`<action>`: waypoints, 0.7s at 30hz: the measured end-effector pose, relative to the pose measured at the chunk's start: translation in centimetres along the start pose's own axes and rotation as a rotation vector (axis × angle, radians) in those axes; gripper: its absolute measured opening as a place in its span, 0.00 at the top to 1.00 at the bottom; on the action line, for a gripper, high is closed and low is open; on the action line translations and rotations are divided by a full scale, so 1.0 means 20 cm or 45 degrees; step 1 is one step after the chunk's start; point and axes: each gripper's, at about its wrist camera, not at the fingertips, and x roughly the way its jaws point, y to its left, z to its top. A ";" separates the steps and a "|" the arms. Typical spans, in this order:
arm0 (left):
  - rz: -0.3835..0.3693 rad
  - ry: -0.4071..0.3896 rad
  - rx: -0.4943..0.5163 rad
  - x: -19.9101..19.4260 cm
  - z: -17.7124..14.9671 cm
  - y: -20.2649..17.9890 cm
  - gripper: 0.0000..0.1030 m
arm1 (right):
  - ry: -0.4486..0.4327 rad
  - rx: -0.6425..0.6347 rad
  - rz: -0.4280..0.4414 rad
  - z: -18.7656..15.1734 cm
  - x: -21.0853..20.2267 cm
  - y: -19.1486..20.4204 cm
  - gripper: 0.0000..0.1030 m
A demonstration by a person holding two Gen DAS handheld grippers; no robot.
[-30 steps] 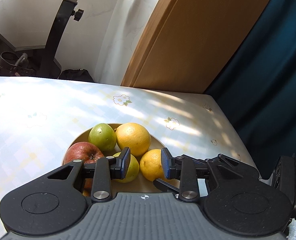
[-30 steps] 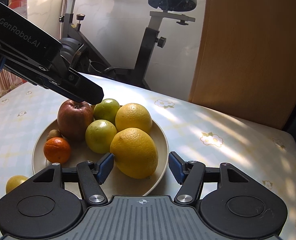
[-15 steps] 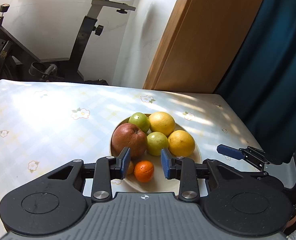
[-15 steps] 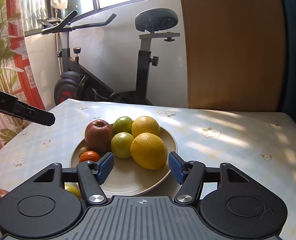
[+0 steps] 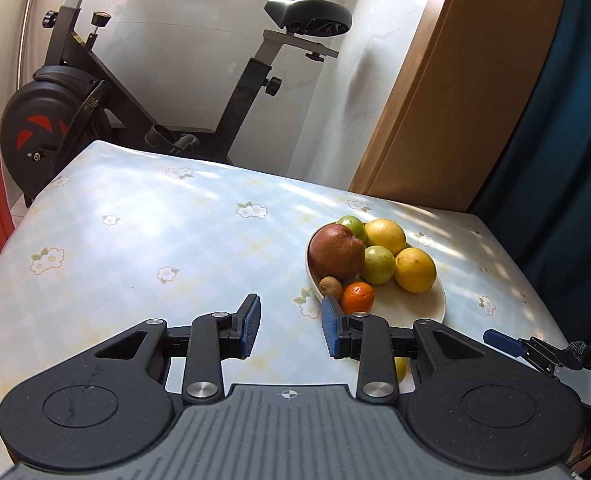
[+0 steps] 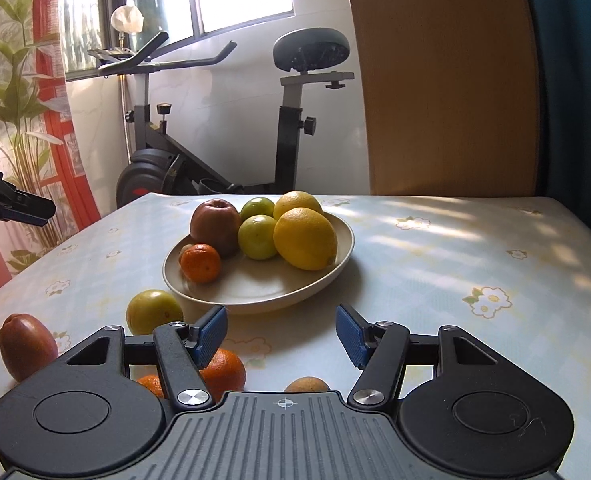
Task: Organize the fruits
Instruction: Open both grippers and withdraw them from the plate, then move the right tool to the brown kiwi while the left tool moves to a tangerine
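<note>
Fruit, part-sorted: round cream plate [image 6: 337, 258] toward the table's far right corner holds apple, limes, lemons, mandarin; a yellow-green citrus [image 6: 153, 311], brown oval fruit [image 6: 25, 346] and orange mandarins [image 6: 221, 372] lie loose by the near edge. Left gripper [image 5: 290, 330] and right gripper [image 6: 281, 336] hang spread and empty, a between-picks step by my reading. Next move likely calls for lowering onto one loose fruit and closing gently, since round fruit rolls.

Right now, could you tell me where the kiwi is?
In the left wrist view, the kiwi sits at the plate's near-left rim, between the red apple and the mandarin.

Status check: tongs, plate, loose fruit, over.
Left tongs open, empty. Right tongs open, empty. Plate holds seven fruits. More fruit loose in front, nearest an orange. Nothing blocking.
</note>
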 end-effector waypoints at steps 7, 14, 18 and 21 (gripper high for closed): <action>0.051 -0.059 -0.040 -0.06 -0.08 -0.02 0.65 | -0.020 -0.039 0.028 -0.07 -0.05 0.01 0.45; 0.108 -0.062 -0.070 -0.09 -0.19 -0.04 0.65 | 0.035 -0.128 -0.005 -0.09 -0.08 0.03 0.46; 0.125 -0.080 -0.059 -0.10 -0.22 -0.05 0.65 | 0.109 -0.150 -0.025 -0.10 -0.06 0.03 0.50; 0.123 -0.094 -0.041 -0.11 -0.24 -0.08 0.65 | 0.125 -0.153 -0.033 -0.10 -0.05 0.02 0.59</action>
